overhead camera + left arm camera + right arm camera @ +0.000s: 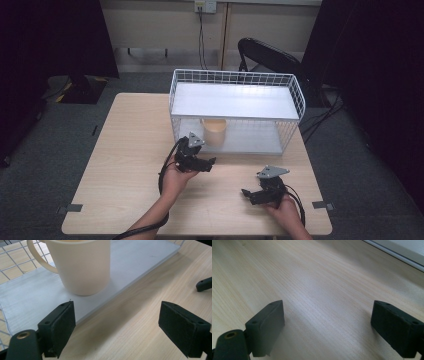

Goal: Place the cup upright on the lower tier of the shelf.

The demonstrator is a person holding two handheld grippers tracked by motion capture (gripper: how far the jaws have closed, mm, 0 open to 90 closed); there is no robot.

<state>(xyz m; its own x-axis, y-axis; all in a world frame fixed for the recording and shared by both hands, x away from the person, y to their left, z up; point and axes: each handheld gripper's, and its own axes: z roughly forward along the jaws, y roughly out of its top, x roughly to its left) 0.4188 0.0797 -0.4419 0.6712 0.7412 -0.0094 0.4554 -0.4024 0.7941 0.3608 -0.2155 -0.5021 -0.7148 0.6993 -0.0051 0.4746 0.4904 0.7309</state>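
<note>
Cup (82, 265) just beyond left hand-held gripper (116, 326)

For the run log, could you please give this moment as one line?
left gripper: open, facing mug | cream mug: upright, rack's lower shelf | right gripper: open over table

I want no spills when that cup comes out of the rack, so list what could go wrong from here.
1. The cream mug stands under the wire rack's upper shelf; lifting it straight up could knock that shelf.
2. The left hand-held gripper is open but offset to the mug's side, so closing now would likely miss or nudge it.
3. The mug's handle faces the rack's mesh and might snag.
</note>
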